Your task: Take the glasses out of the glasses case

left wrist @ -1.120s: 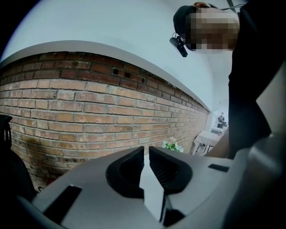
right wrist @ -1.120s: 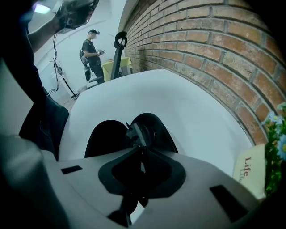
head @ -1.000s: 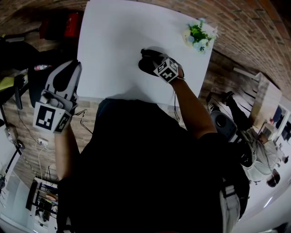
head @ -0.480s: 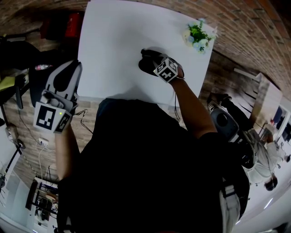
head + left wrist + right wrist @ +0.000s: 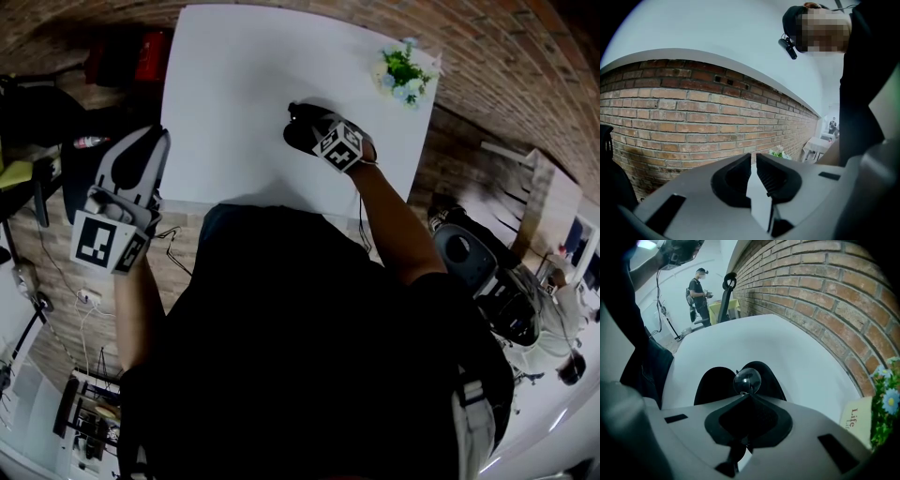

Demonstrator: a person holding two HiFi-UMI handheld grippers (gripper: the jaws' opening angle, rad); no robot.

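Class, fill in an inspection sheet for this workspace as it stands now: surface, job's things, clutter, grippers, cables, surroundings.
Surface: white table.
Job's things: black glasses case lies open; glasses, one lens showing over it.
Clutter: flowers and a printed card at the table's far corner.
Grippers: right gripper shut on the glasses; left gripper off the table, jaws slightly apart, empty.
Cables: cable along the right arm.
Surroundings: brick wall; a person standing beyond.
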